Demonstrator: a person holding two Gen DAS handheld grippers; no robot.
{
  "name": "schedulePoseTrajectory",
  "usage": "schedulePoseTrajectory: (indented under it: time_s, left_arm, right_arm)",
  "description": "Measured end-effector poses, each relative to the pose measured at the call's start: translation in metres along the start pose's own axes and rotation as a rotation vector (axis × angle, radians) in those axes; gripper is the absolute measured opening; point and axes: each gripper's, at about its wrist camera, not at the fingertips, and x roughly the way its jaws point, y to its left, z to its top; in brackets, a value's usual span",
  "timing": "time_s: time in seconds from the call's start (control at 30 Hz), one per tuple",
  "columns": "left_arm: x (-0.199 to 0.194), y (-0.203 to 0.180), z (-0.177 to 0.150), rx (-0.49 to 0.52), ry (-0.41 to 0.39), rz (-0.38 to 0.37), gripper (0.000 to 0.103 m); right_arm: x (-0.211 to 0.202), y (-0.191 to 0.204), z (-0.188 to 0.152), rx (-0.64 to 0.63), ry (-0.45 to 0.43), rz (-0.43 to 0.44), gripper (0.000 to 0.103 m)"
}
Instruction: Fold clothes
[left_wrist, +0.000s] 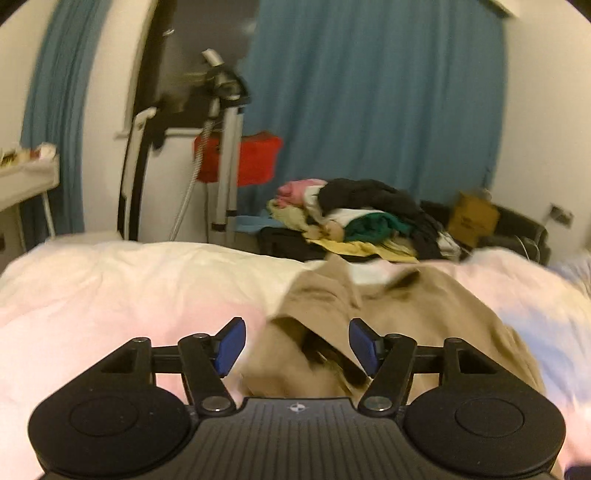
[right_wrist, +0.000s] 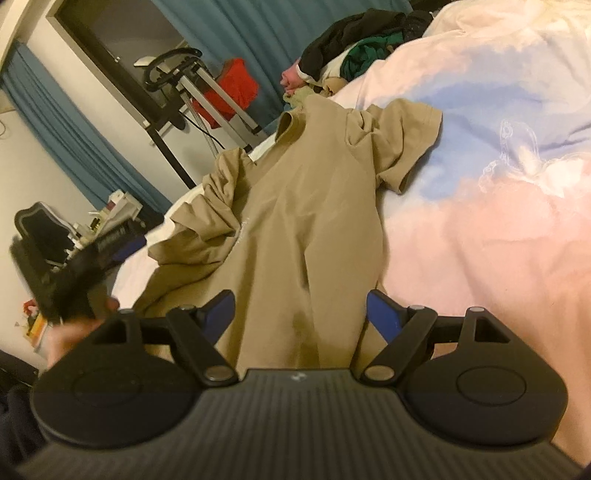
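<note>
Trouble looked likely: both hand-held grippers, left (left_wrist: 297, 345) and right (right_wrist: 301, 314), gaped wide, holding nothing, over the crumpled tan shirt (right_wrist: 295, 206) on the bed (right_wrist: 480, 221); pinching bunched layers would skew the fold.

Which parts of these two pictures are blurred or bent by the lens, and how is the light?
Left wrist view: the tan T-shirt and the clothes pile look smeared by motion, the curtains bow at the edges, and the light is dim and warm. Right wrist view: the shirt is sharper, the left gripper at the left edge is a dark blur, and the duvet looks washed out.
</note>
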Motion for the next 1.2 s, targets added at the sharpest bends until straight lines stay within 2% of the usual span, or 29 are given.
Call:
schedulePoseTrajectory:
  time_s: [0.13,0.17,0.2,0.23,0.3,0.4,0.57,0.63,0.7,0.77,0.83,0.93,1.07,1.13,1.2]
  left_arm:
    - [0.007,0.016,0.013,-0.028,0.011,0.032,0.062]
    - [0.009,0.02,0.017,-0.035,0.014,0.04,0.05]
    - [0.011,0.024,0.02,-0.042,0.017,0.048,0.025]
    - [0.013,0.028,0.023,-0.049,0.019,0.055,0.014]
    - [0.017,0.037,0.03,-0.062,0.025,0.071,0.006]
    - [0.019,0.056,0.042,-0.1,0.027,0.103,0.004]
    - [-0.001,0.138,0.078,-0.265,-0.011,0.205,0.003]
    - [-0.003,0.172,0.093,-0.317,-0.021,0.279,0.002]
    - [-0.001,0.204,0.106,-0.331,-0.027,0.391,0.002]
    - [0.007,0.232,0.111,-0.326,0.012,0.511,0.002]
    - [0.014,0.256,0.104,-0.369,0.072,0.567,0.003]
    - [0.007,0.285,0.083,-0.481,0.096,0.556,0.01]
    - [-0.018,0.304,0.058,-0.565,0.117,0.507,0.04]
    - [-0.038,0.306,0.046,-0.608,0.128,0.465,0.043]
    - [-0.058,0.303,0.032,-0.682,0.135,0.403,0.052]
  right_arm:
    - [0.007,-0.004,0.0,0.008,0.011,-0.005,0.081]
    - [0.008,-0.006,0.001,0.01,0.014,-0.005,0.081]
    - [0.01,-0.007,0.001,0.012,0.017,-0.006,0.081]
    - [0.011,-0.008,0.001,0.014,0.019,-0.006,0.081]
    - [0.013,-0.009,0.001,0.015,0.021,-0.011,0.081]
    - [0.014,-0.01,0.0,0.019,0.026,-0.011,0.081]
    - [0.013,-0.006,-0.003,-0.013,0.029,-0.031,0.08]
    - [0.014,-0.005,-0.003,-0.023,0.027,-0.041,0.08]
    - [0.015,-0.003,-0.004,-0.04,0.025,-0.053,0.079]
    - [0.019,-0.002,-0.005,-0.061,0.026,-0.069,0.079]
    - [0.023,-0.001,-0.005,-0.074,0.031,-0.079,0.079]
    - [0.028,0.002,-0.006,-0.094,0.033,-0.089,0.081]
    - [0.03,0.005,-0.007,-0.116,0.031,-0.095,0.081]
    - [0.031,0.005,-0.006,-0.12,0.029,-0.097,0.081]
    - [0.031,0.007,-0.007,-0.119,0.026,-0.097,0.081]
